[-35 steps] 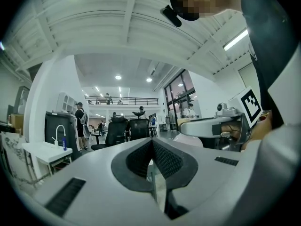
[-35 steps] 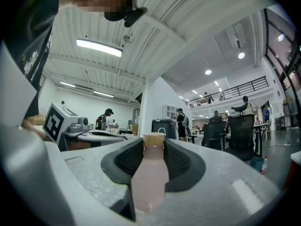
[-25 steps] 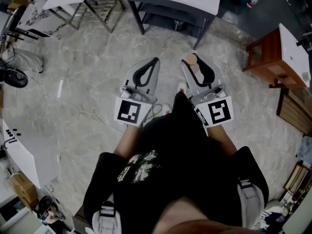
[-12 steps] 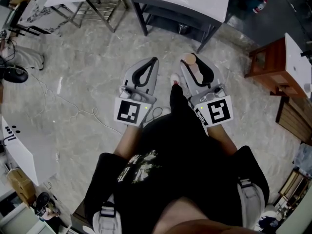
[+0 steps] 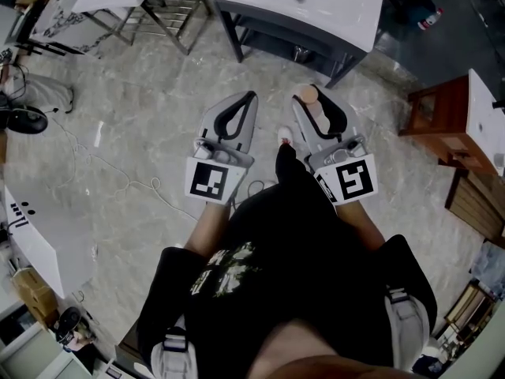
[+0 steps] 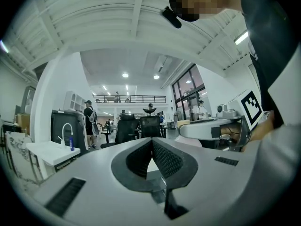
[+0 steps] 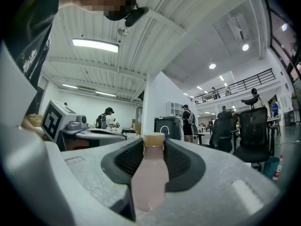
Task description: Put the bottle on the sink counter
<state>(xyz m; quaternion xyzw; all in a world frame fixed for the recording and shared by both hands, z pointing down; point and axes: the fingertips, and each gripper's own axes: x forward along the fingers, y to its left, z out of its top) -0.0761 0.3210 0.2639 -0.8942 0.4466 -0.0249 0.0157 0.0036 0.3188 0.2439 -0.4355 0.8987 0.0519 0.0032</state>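
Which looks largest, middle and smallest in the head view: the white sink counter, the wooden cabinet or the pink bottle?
Largest: white sink counter, though the frame's top edge cuts it off.
Middle: wooden cabinet.
Smallest: pink bottle, even though it is nearest the camera; only part shows.

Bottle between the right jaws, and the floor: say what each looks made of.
The bottle: likely translucent plastic, frosted pink, light glowing softly through it; its tan cap is opaque, maybe plastic or wood. The floor: polished stone or marble-look tile, grey veining, faint sheen.
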